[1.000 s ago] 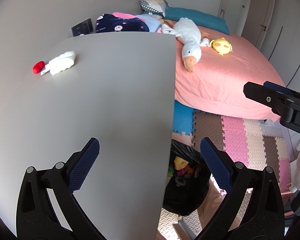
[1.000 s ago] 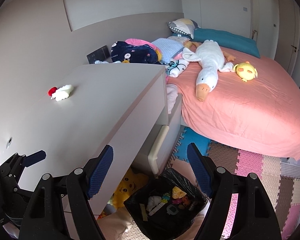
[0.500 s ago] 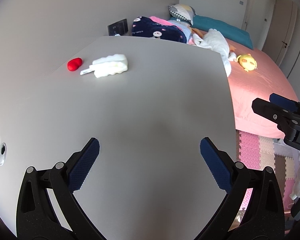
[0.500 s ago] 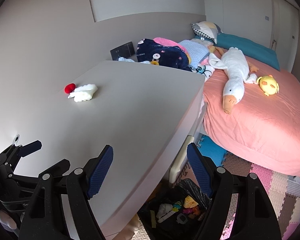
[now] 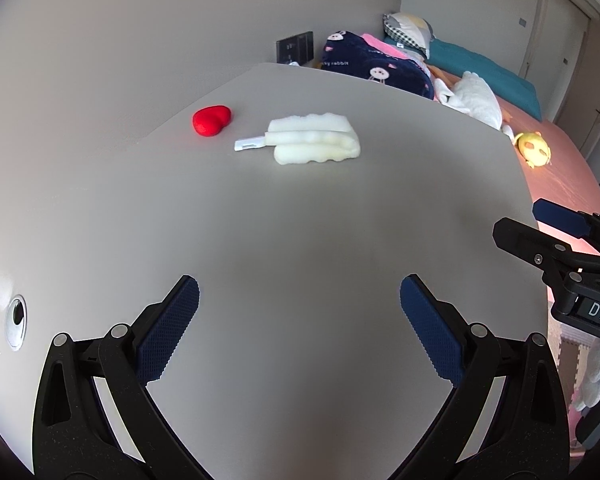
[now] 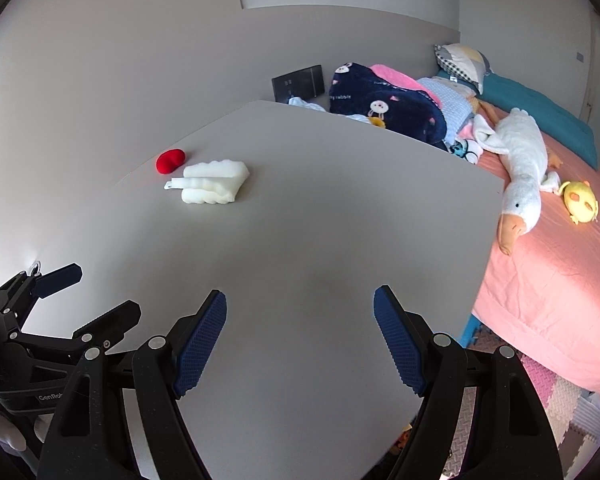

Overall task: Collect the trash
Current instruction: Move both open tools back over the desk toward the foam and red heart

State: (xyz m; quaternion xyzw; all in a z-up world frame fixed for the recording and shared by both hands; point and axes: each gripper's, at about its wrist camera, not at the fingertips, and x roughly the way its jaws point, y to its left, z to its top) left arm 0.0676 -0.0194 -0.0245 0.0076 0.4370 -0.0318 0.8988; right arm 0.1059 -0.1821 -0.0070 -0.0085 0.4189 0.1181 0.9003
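On the grey desk (image 5: 300, 220) lie a folded white foam piece (image 5: 314, 140) with a small white plastic strip (image 5: 250, 144) beside it, and a red heart-shaped object (image 5: 211, 119) to their left. They also show in the right wrist view: the foam (image 6: 214, 182) and the red heart (image 6: 170, 160). My left gripper (image 5: 299, 302) is open and empty over the desk's near part. My right gripper (image 6: 300, 314) is open and empty, to the right of the left one, near the desk's right edge.
A bed with a pink sheet (image 6: 560, 264) stands right of the desk, with a white goose plush (image 6: 520, 164), a yellow plush (image 6: 580, 200) and a navy blanket (image 6: 380, 104). A cable hole (image 5: 17, 316) sits at the desk's left. Foam floor mats (image 6: 560, 408) lie below.
Both grippers have moved left and forward over the desk; the foam and red heart are now closer. The black trash bag on the floor has dropped out of view.
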